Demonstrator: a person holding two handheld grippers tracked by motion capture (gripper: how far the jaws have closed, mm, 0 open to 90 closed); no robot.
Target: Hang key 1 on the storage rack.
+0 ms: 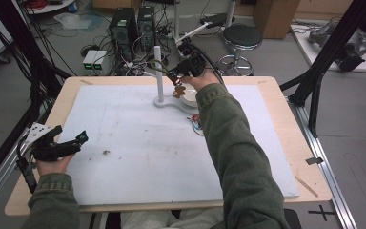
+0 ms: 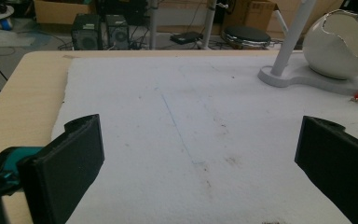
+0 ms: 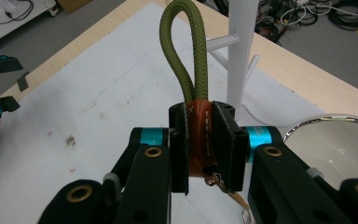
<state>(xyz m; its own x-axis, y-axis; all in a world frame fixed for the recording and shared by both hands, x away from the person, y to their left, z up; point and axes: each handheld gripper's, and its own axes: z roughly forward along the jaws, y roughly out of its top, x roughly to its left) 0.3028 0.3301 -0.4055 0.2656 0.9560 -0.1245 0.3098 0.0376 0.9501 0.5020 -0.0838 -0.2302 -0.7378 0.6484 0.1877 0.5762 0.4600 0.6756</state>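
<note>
Keychain (image 3: 198,135) sits clamped by its brown leather tab in the right tool (image 3: 200,144), olive rope loop (image 3: 184,51) standing just ahead, beside the white peg stand (image 3: 240,56). Steer the loop squarely over a peg before letting go. Left tool (image 2: 196,158) idles with jaws apart.

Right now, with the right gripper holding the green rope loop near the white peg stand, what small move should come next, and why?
Probably carry the green rope loop a little further toward the white peg stand and lower it over a side peg. The right gripper is shut on the keychain's brown leather tab, the loop stands open and upright, and the pegs sit just beyond it, still bare.
</note>
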